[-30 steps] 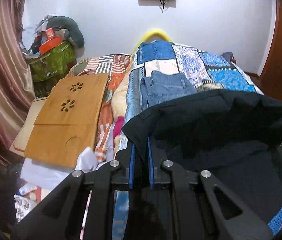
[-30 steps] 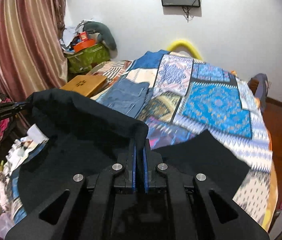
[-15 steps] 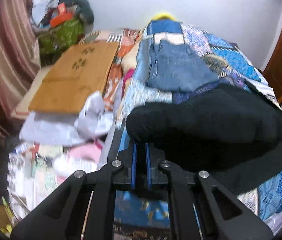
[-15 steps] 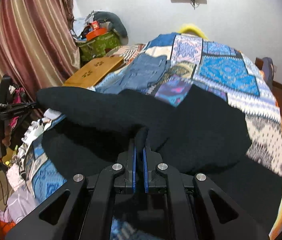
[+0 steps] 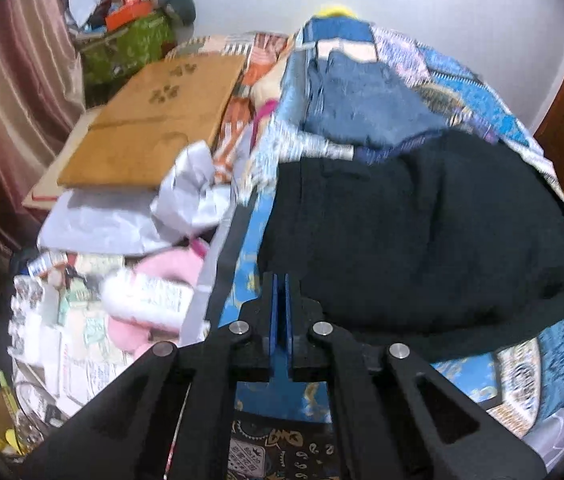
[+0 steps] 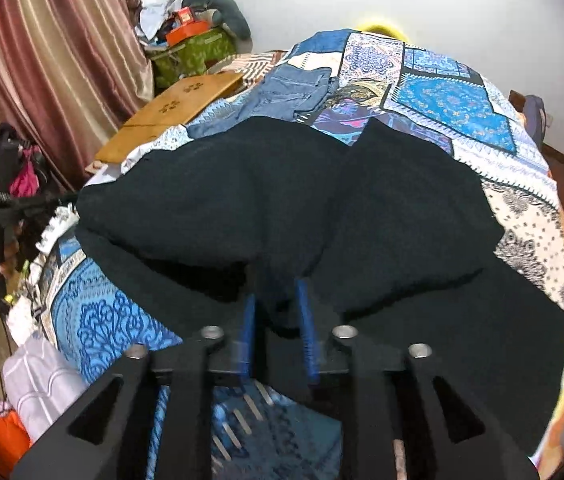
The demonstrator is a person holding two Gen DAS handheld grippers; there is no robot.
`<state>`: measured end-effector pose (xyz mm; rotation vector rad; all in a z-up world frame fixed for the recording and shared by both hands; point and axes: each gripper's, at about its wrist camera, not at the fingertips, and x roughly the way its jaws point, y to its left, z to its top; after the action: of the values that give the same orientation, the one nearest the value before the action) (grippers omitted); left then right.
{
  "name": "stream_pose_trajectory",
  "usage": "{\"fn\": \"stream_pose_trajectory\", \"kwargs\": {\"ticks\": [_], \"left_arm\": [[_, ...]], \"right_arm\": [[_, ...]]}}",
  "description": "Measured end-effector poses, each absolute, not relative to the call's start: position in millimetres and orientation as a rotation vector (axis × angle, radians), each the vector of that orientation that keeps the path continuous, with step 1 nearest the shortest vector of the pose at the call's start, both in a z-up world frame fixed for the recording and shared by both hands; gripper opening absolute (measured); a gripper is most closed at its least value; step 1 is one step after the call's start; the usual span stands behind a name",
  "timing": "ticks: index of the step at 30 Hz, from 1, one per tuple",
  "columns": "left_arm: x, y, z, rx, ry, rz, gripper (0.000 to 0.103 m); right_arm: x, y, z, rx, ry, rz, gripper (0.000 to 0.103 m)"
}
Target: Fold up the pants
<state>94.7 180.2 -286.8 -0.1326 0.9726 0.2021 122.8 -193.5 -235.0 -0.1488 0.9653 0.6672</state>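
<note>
Black pants (image 6: 322, 208) lie on the patchwork bedspread (image 6: 454, 100), with one half folded over the other. They also show in the left wrist view (image 5: 422, 232). My left gripper (image 5: 281, 280) is shut at the pants' near left edge; whether cloth is still between its blue pads is unclear. My right gripper (image 6: 275, 300) is open, its blue pads (image 6: 302, 308) apart on either side of the pants' near fold, not gripping it. The left gripper also shows at the far left of the right wrist view (image 6: 1, 208), held by a hand in an orange sleeve.
Folded blue jeans (image 6: 298, 88) lie further up the bed, and show in the left wrist view (image 5: 362, 108). A wooden lap desk (image 5: 153, 120) and a clutter of papers, bottles and cloth (image 5: 121, 280) sit left of the bed. Curtains (image 6: 41, 60) hang at the left.
Both grippers lowered the lifted pants onto the bed, folding them over. The right gripper opened and let go of the cloth. The left gripper stayed shut and dropped to the bed edge.
</note>
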Motion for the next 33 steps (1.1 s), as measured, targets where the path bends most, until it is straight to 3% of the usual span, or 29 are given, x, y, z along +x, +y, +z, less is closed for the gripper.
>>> {"fn": "stream_pose_trajectory", "kwargs": {"ticks": [1,2,3,5,7,8,13,15,17,25,33], "left_arm": [[96.9,178.4,-278.5,-0.123,0.958,0.198,0.004],[99.2,177.1,-273.0,-0.119,0.95,0.196,0.008],[103.2,174.0,-264.6,-0.116,0.937,0.187,0.013],[111.2,167.0,-254.7,-0.1,0.92,0.179,0.044],[119.7,155.9,-244.6,-0.066,0.886,0.181,0.06],[124.6,149.6,-240.1,-0.05,0.871,0.174,0.063],[155.7,124.3,-229.5,-0.039,0.865,0.126,0.073],[170.7,113.1,-227.1,-0.03,0.865,0.109,0.079],[185.5,103.6,-225.3,-0.02,0.862,0.103,0.085],[237.2,79.0,-230.5,0.004,0.847,0.076,0.095],[283.7,68.3,-260.6,-0.004,0.906,0.056,0.095]], "right_arm": [[122.9,-198.7,-231.0,-0.14,0.956,0.64,0.052],[123.3,-204.9,-226.1,-0.124,0.933,0.622,0.057],[124.0,-210.4,-221.4,-0.104,0.917,0.62,0.057],[127.7,-219.1,-212.9,-0.067,0.901,0.604,0.059],[134.1,-225.8,-203.3,-0.036,0.878,0.581,0.06],[137.6,-226.1,-199.7,-0.028,0.871,0.578,0.06],[165.9,-222.1,-185.6,-0.033,0.83,0.548,0.06],[182.0,-216.8,-184.9,-0.057,0.815,0.516,0.067],[196.5,-214.3,-186.5,-0.064,0.796,0.497,0.081],[268.1,-200.0,-215.3,-0.069,0.853,0.474,0.081],[323.3,-182.0,-249.9,-0.08,0.923,0.466,0.081]]}}
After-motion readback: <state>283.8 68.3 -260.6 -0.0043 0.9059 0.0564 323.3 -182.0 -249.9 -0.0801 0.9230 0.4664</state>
